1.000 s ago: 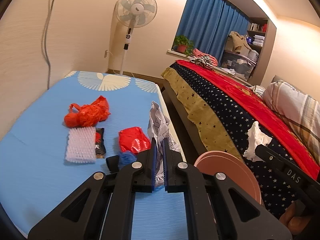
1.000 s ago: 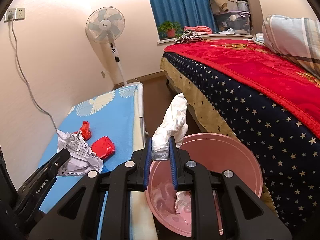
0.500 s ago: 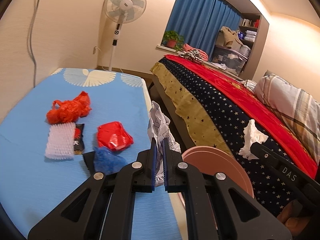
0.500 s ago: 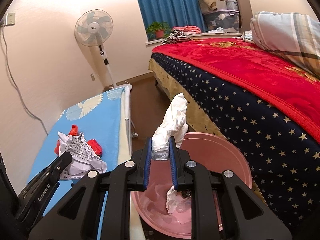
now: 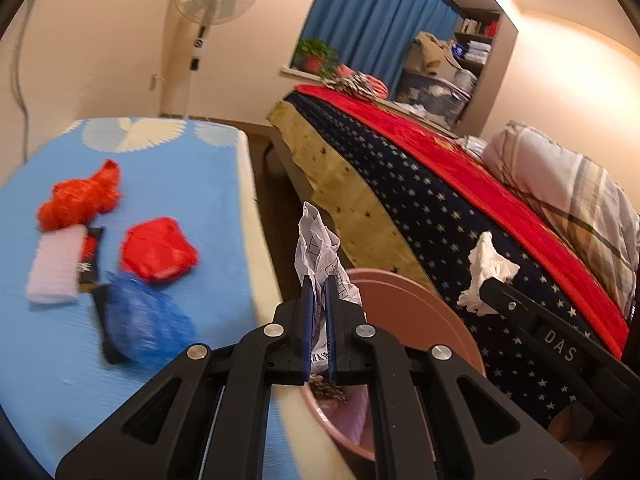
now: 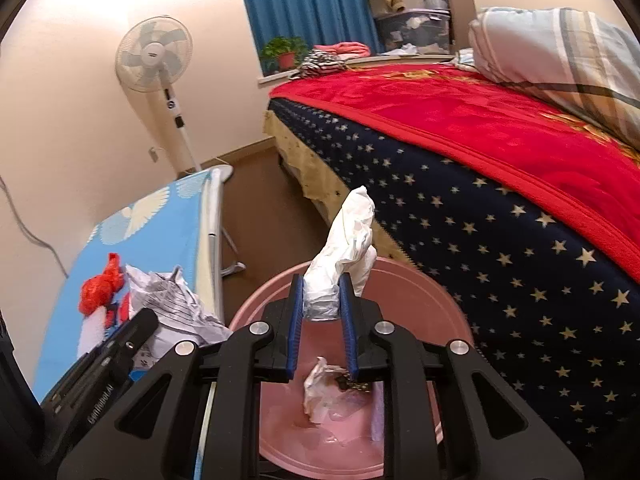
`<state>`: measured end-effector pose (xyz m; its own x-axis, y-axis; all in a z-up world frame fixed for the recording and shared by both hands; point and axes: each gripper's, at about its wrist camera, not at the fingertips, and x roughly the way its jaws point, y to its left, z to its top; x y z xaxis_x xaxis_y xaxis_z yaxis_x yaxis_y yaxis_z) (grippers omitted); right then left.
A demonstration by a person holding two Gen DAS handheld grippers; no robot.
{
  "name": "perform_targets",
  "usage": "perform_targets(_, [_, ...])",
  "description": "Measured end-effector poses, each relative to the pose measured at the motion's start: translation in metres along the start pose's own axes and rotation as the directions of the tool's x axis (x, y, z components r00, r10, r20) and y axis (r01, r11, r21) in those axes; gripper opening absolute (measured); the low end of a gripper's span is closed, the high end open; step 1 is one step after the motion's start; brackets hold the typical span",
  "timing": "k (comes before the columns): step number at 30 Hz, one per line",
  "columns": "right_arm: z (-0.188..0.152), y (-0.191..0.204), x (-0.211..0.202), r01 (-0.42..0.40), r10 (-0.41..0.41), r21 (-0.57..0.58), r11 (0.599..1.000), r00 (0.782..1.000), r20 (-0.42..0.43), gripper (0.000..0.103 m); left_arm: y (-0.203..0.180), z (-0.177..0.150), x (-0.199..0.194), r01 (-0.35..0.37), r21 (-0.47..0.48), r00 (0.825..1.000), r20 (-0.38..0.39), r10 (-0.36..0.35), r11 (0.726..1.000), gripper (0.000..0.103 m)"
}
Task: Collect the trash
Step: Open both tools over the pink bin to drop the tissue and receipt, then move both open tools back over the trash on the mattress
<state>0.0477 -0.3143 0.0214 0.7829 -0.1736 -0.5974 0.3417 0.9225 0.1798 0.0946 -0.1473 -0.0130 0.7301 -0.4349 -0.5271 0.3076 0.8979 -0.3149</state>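
Bed (image 6: 500,184): covered by a red blanket over a dark starred spread, just beside the bin.
Blue pad (image 5: 168,184): on the other side of the bin, strewn with loose trash.
Bin (image 6: 416,284): pink and round, on the floor between pad and bed; crumpled scraps lie at its bottom.
Right tongs (image 6: 320,304): above the bin's open mouth, jaws easing apart, narrow gap; pads pressing on the white tissue (image 6: 344,252), which sticks up past the tips.
Left tongs (image 5: 319,312): at the bin's near rim, clenched tight on the crumpled printed paper (image 5: 320,248), which stands upright above the pads.
Blue bag (image 5: 144,320): on the pad, nearest the left tongs, blurred.
Red wrapper (image 5: 158,250): on the pad, just beyond the blue bag.
Red bag (image 5: 80,200): knotted, farther along the pad.
White brush (image 5: 56,266): touching a dark packet (image 5: 90,258) at its side.
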Motion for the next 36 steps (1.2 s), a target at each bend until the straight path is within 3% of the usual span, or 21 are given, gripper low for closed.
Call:
perform_targets(3, [0.000,-0.009,0.002,0.024,-0.024,0.026,0.999,1.000,-0.007,0.023,-0.008,-0.004,0.011,0.045,-0.002,0.998,-0.038,-0.045,0.999,0.006])
perform_targets(4, [0.000,-0.012,0.002,0.040,-0.039,0.035,0.999,0.999,-0.009,0.031,-0.010,-0.006,0.016,0.064,-0.005,0.996,-0.058,-0.064,0.998,0.007])
perform_targets(5, [0.000,-0.015,0.003,0.051,-0.051,0.045,0.998,0.999,-0.008,0.045,-0.012,-0.008,0.020,0.080,-0.010,0.994,-0.077,-0.080,0.997,0.013])
perform_targets(7, [0.001,-0.019,0.002,0.077,-0.078,0.056,0.995,0.997,0.000,0.055,-0.014,-0.013,0.025,0.085,-0.017,0.992,-0.093,-0.086,0.996,0.024])
perform_targets(13, [-0.001,-0.017,0.003,0.088,-0.088,0.051,0.995,0.996,0.001,0.055,-0.009,-0.012,0.018,0.067,-0.028,0.995,-0.072,-0.068,0.997,0.024])
perform_targets(21, [-0.002,0.000,-0.005,0.016,-0.017,0.024,1.000,0.999,0.031,0.055,0.007,-0.003,-0.005,0.028,-0.033,1.000,-0.011,-0.028,0.999,0.024])
perform_targets(27, [-0.009,0.023,-0.007,-0.066,0.066,-0.014,0.998,0.997,0.033,0.055,0.030,0.004,-0.032,-0.067,-0.044,0.996,0.059,0.069,0.997,0.024])
perform_targets(36, [-0.024,0.073,-0.003,-0.217,0.219,-0.106,0.970,0.976,0.007,0.055,0.080,0.005,-0.061,-0.200,-0.116,0.974,0.086,0.211,0.973,0.024])
